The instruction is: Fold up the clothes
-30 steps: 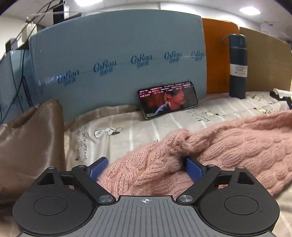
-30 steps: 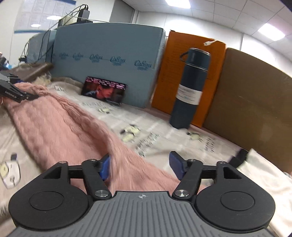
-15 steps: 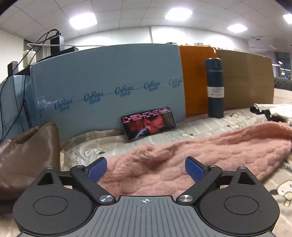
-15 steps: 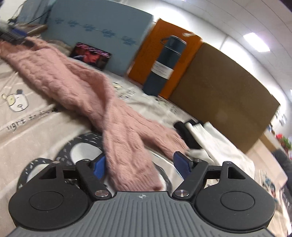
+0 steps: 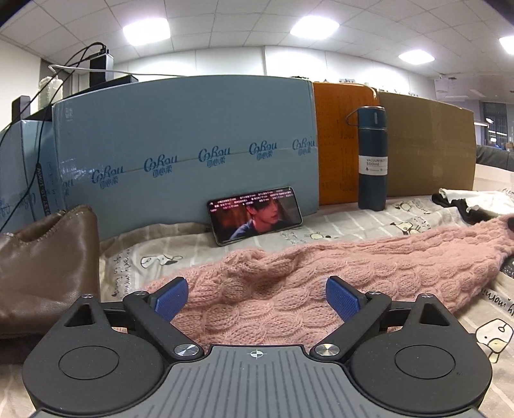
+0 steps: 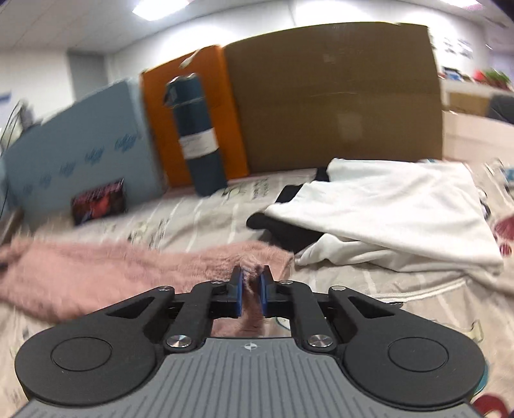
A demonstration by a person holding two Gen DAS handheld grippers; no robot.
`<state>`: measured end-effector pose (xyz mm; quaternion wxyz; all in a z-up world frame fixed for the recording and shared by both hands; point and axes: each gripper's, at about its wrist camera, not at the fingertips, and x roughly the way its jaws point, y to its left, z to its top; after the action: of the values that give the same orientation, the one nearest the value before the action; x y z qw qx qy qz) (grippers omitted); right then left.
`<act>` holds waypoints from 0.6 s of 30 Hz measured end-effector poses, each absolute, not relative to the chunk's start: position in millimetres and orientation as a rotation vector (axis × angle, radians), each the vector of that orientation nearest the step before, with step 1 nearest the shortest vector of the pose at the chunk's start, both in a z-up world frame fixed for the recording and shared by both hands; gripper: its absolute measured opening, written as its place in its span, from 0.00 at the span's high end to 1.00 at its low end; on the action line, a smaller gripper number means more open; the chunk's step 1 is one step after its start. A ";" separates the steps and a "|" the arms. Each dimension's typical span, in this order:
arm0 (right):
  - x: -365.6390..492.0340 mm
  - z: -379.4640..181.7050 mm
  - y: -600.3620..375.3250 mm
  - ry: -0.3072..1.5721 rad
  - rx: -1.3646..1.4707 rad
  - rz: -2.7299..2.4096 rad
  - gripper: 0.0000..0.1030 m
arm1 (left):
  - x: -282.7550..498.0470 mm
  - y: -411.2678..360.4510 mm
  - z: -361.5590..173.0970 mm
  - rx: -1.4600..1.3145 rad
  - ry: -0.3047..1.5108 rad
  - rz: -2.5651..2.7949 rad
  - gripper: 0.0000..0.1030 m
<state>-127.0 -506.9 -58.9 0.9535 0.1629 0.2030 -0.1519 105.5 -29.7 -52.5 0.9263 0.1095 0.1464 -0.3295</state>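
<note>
Lying across the cartoon-print sheet (image 5: 369,225), pink sweater (image 5: 321,283) under ceiling lights (image 5: 314,25).

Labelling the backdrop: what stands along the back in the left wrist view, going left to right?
Brown bag → blue box → phone → orange box → flask → cardboard box

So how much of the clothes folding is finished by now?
Barely started. The pink sweater lies stretched out, unfolded, across the bed. The right tool is shut on its end; the left tool is open over the other end. A white garment lies in a loose pile, untouched.
</note>
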 end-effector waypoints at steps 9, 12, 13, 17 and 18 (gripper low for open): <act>-92.4 -41.3 -517.7 0.422 0.453 -0.444 0.93 | 107.4 -27.1 -52.1 0.202 0.308 -0.677 0.08; -76.7 -37.9 -525.1 0.455 0.498 -0.492 0.93 | 108.4 -26.4 -52.2 0.197 0.313 -0.679 0.08; -71.5 -36.7 -527.5 0.466 0.514 -0.508 0.93 | 108.6 -26.2 -51.9 0.195 0.313 -0.680 0.08; -70.0 -48.7 -533.8 0.508 0.578 -0.548 0.92 | 109.2 -25.6 -51.3 0.189 0.315 -0.682 0.08; -70.9 -52.8 -535.1 0.518 0.594 -0.556 0.88 | 109.3 -25.6 -51.2 0.189 0.316 -0.682 0.08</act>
<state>-70.9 -535.1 -52.8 0.8860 0.2855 0.2492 -0.2674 109.3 -25.6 -51.2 0.9259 0.0921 0.1542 -0.3324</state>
